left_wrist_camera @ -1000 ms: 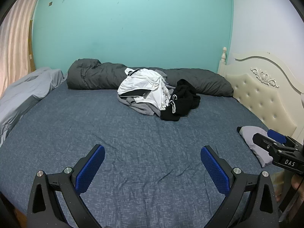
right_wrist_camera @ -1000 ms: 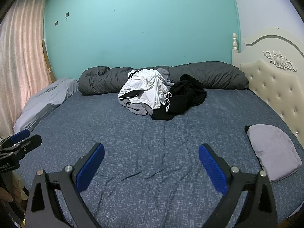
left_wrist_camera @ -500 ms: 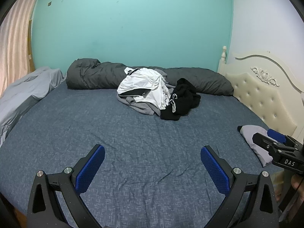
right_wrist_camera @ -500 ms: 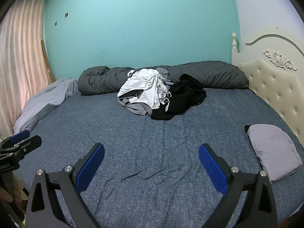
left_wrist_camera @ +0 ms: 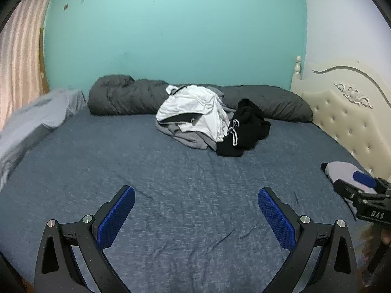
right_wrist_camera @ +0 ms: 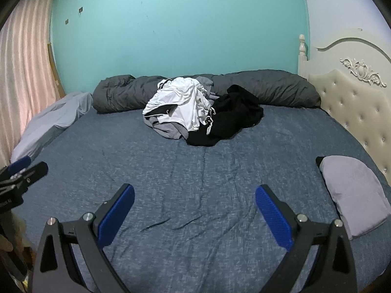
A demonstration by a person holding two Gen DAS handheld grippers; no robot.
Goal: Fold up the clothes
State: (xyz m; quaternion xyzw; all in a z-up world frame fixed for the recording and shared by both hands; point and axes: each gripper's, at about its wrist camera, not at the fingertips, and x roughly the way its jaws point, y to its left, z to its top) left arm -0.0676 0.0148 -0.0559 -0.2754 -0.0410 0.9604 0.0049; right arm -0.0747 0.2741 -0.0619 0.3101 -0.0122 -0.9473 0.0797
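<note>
Left gripper (left_wrist_camera: 196,216): jaws spread wide, blue pads (left_wrist_camera: 114,217) facing each other, nothing between them. It hangs above the near part of the bed (left_wrist_camera: 171,171), apart from the sheet.

Right gripper (right_wrist_camera: 195,216): jaws likewise spread wide, holding nothing, above the near part of the bed and clear of the sheet. In the left wrist view it shows at the right edge, in front of the folded grey item (right_wrist_camera: 354,193); in the right wrist view the left gripper shows at the left edge.

Bed: covered by a blue-grey sheet with light creases just beyond the jaws. The middle area is bare.

Folded grey item: lies flat on the sheet at the right side, near the headboard (right_wrist_camera: 359,102), well apart from the pile.

Pile of clothes (right_wrist_camera: 195,112): located at the far side of the bed, near its centre line. A white garment (right_wrist_camera: 180,100) lies on top at the left. A grey garment (right_wrist_camera: 166,129) shows beneath it. A black garment (right_wrist_camera: 234,117) with a white drawstring lies touching them on the right. The pile is crumpled, not folded.

Duvet (right_wrist_camera: 268,88): dark grey, rolled along the far edge directly behind the pile, against the teal wall (right_wrist_camera: 180,29).

Light grey bedding (right_wrist_camera: 53,117): bunched at the far left, beside a pink curtain (right_wrist_camera: 22,73).
</note>
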